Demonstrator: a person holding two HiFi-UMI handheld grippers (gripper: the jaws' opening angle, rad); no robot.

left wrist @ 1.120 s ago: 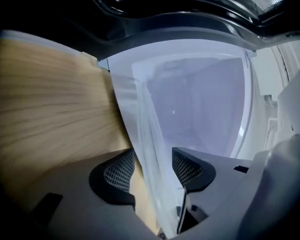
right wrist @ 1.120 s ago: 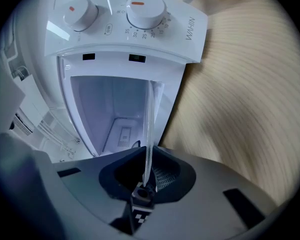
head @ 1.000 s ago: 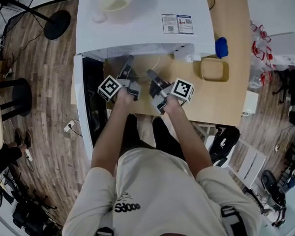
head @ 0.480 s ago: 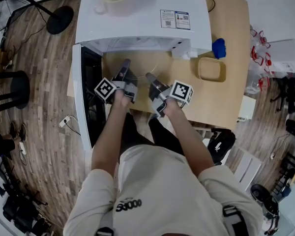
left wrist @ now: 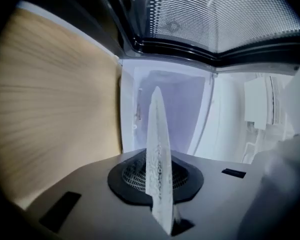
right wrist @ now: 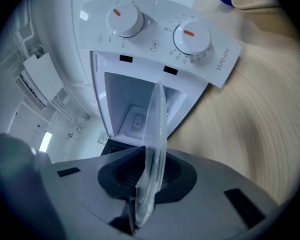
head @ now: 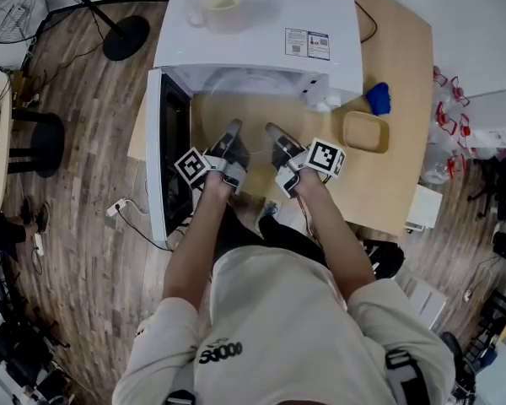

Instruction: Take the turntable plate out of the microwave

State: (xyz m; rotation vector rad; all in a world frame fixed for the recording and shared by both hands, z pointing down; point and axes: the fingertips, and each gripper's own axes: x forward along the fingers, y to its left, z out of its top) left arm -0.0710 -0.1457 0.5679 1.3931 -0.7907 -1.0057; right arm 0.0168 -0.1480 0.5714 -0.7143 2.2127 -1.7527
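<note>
The clear glass turntable plate (head: pixel 255 127) hangs in front of the white microwave (head: pixel 261 32), outside its open cavity. My left gripper (head: pixel 230 140) is shut on the plate's left rim, and the rim (left wrist: pixel 157 154) runs edge-on between its jaws. My right gripper (head: pixel 278 138) holds the right rim (right wrist: pixel 151 174); its jaws are opening slightly, with the glass between the pads and touching them. The cavity (left wrist: pixel 170 109) looks bare behind the plate.
The microwave door (head: pixel 156 167) stands open at the left. A mug (head: pixel 219 7) sits on top of the microwave. Its two dials (right wrist: pixel 190 36) face the right gripper. A yellow container (head: pixel 364 131) and a blue object (head: pixel 379 98) lie on the wooden table (head: pixel 401 167).
Both grippers have drawn back from the microwave's opening toward the person, bringing the plate out with them.
</note>
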